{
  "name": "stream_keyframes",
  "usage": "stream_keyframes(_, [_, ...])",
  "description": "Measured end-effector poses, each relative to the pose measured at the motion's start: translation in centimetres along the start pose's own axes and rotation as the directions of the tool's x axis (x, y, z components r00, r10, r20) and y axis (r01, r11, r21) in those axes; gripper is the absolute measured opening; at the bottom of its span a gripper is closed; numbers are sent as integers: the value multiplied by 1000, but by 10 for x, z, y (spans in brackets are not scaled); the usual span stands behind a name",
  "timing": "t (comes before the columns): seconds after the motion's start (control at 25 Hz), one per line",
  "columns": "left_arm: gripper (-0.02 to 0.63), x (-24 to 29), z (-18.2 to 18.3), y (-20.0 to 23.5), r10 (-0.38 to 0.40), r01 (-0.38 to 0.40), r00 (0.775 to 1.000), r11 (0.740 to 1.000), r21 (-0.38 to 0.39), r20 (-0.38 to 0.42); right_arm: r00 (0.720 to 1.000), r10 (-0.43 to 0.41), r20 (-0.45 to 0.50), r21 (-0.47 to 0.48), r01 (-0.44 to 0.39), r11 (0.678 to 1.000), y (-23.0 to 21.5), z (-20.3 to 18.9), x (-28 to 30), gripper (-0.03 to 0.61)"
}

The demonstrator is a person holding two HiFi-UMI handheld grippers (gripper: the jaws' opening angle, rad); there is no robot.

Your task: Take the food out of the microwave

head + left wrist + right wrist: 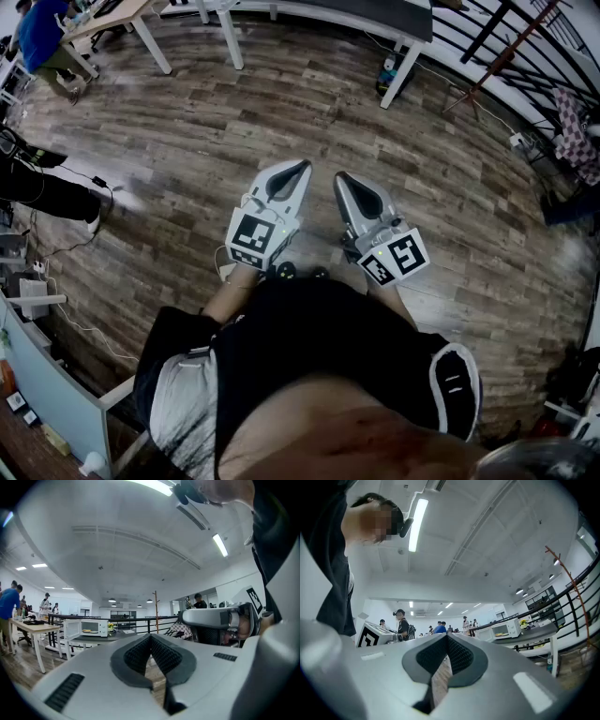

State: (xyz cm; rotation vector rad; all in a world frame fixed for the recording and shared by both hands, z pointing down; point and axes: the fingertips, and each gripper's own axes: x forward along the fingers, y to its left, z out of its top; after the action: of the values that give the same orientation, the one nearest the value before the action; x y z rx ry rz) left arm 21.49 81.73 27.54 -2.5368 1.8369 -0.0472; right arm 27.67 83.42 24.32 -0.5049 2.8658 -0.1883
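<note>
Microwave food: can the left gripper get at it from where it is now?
Probably not yet. The left gripper, jaws shut, is held at the person's waist, while the microwave stands across the room on a table. Its door looks open, with food showing inside, so walking closer should do.

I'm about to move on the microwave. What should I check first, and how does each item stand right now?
1. Empty left gripper, jaws together: ok.
2. Empty right gripper, jaws together: ok.
3. Sight of the microwave on the dark table: ok.
4. Open door: ok, it looks swung out to the left.
5. Visible food inside: ok, something yellowish; what it is, cannot tell.
6. Reach to the microwave: not ok, it stands far off across the wooden floor.
</note>
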Motion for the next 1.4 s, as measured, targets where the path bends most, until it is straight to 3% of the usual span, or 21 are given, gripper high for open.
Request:
stream_keyframes(0.52, [3,-6,1,4,6,-5,1000,1000,-12,6,1000,12,-4,-5,-12,1000,4,0,9,-9])
stream_keyframes(0.72, [3,-10,0,9,8,-7,1000,1000,-23,10,1000,-19,3,56,19,998,1,-6,11,-9])
stream_keyframes(1.4, [3,-47,-8,62,0,2,1000,997,-75,22,996,-85,-5,42,85,995,37,-28,44,-9])
